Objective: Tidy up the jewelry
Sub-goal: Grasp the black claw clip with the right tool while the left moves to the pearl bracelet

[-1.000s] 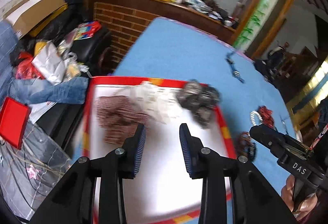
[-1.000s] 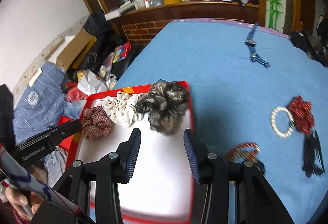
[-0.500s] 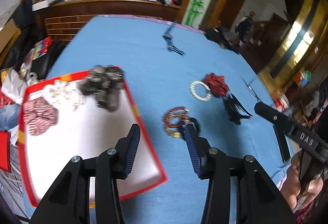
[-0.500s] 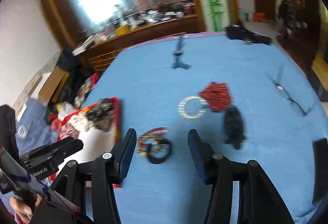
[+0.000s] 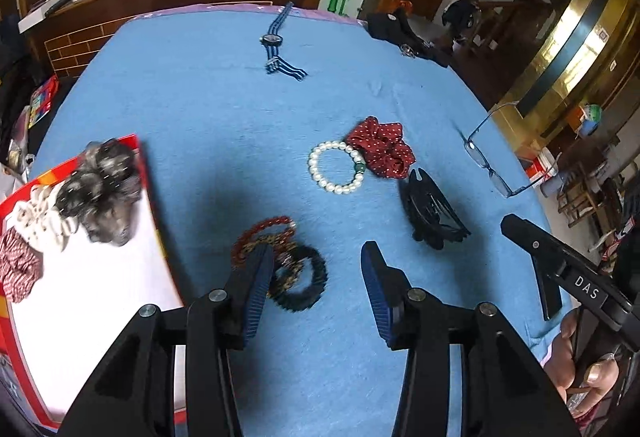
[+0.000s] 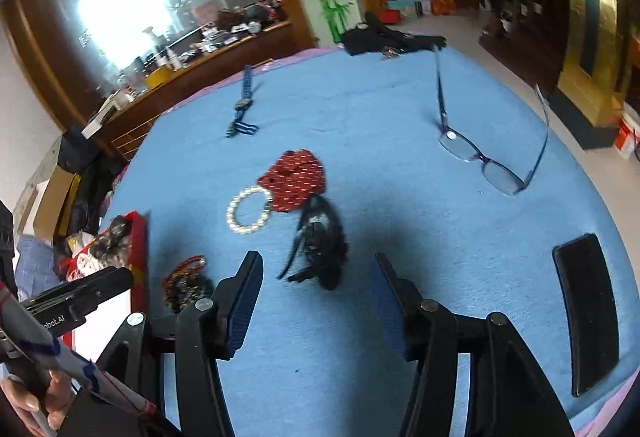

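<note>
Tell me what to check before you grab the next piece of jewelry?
1. Left gripper open and empty: ok.
2. Right gripper open and empty: ok.
3. Black plastic claw hair clip lined up between the right gripper's fingers: ok.
4. White pearl bead bracelet apart from the red dotted fabric scrunchie: not ok, touching.
5. Room left in the red-rimmed white tray: ok.
6. Tangled red and black bead bracelets separable: cannot tell.

Black arms, blue ribbed fingers (image 5: 256, 287), silver screws, white "DAS" marking
</note>
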Tool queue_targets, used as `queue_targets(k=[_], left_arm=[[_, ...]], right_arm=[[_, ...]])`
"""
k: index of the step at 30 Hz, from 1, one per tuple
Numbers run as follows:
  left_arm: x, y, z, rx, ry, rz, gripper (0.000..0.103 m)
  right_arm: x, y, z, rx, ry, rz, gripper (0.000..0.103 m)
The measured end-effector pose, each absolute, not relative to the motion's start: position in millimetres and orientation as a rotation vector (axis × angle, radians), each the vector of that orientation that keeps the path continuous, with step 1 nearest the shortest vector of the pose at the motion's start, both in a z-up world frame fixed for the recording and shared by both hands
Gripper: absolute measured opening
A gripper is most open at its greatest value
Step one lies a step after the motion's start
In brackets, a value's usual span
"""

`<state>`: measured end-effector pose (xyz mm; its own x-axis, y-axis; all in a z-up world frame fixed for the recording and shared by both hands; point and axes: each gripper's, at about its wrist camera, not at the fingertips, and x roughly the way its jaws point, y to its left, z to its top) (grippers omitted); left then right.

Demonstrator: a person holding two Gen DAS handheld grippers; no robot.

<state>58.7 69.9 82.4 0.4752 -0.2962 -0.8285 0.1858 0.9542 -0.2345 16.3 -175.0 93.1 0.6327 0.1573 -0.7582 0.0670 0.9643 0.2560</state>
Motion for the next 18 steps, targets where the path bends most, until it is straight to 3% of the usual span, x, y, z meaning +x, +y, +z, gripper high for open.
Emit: queue_targets(k=[6, 10, 18], left_arm=[[81, 58, 75, -0.113, 1.065, -0.297, 0.044], [97, 58, 67, -0.130, 1.084, -0.291, 0.044], [141, 56, 43, -0.159, 1.146, -0.268, 0.044]], right_arm=[[37, -173, 84, 0.268, 0.926, 0.061, 0.061], [49, -162, 79, 0.247, 0.941, 0.074, 0.068], [72, -143, 56, 0.181, 1.003, 0.064, 0.069]])
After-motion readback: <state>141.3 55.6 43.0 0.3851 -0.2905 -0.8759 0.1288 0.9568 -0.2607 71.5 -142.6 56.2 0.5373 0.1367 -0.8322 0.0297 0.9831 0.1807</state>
